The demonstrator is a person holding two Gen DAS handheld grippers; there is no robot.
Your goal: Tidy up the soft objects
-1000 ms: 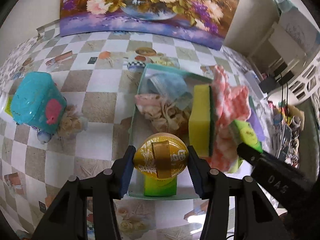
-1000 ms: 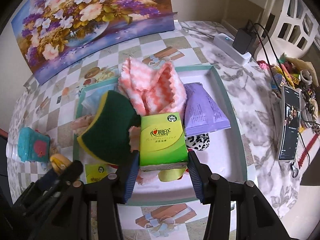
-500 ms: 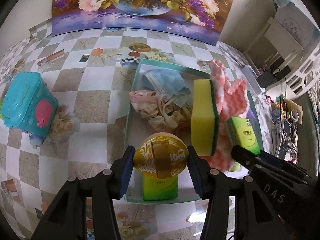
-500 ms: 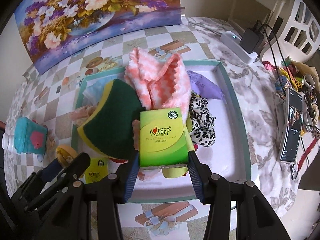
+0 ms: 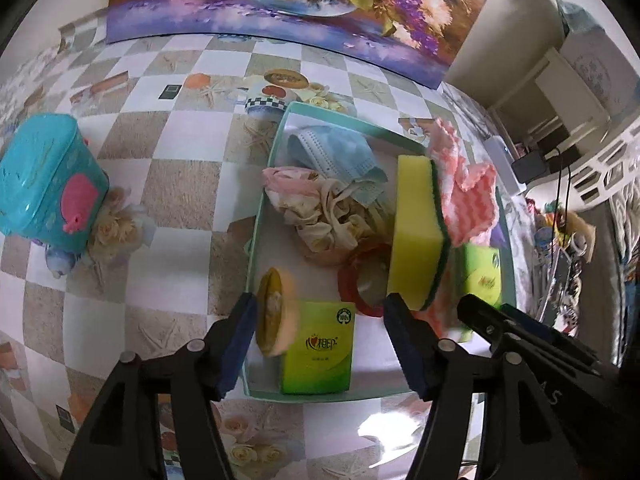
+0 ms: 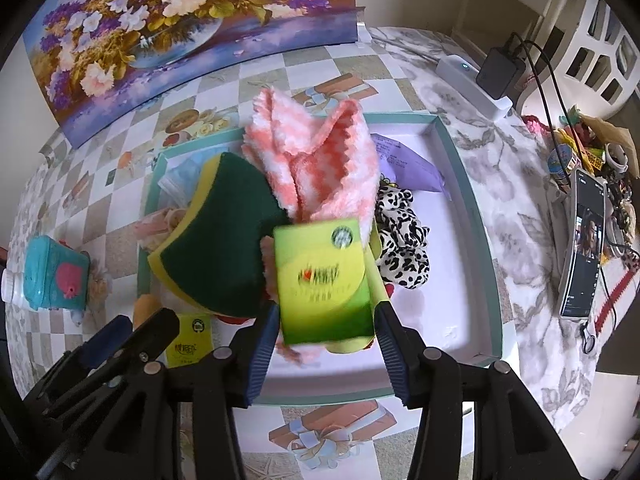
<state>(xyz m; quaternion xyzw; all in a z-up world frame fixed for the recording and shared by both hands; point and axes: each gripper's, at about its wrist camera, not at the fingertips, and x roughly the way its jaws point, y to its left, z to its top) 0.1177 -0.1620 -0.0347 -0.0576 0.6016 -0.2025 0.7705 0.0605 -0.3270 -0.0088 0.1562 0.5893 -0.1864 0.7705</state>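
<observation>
- left gripper: jaws spread wide over near-left corner of teal tray, holding nothing; gold round pack sits on edge just beside the left finger, blurred, contact unclear
- green tissue pack lies flat in tray's near-left corner, between the left jaws but not touched
- right gripper: jaws apart; second green tissue pack blurred between them, tilted, gaps at its sides, so not clamped
- yellow-green sponge stands on edge mid-tray, leaning against pink-white cloth
- blue face mask and beige crumpled fabric in tray's far-left part
- leopard scrunchie and purple packet on tray's right side
- teal box on checkered tablecloth, well left of tray
- phone right of tray
</observation>
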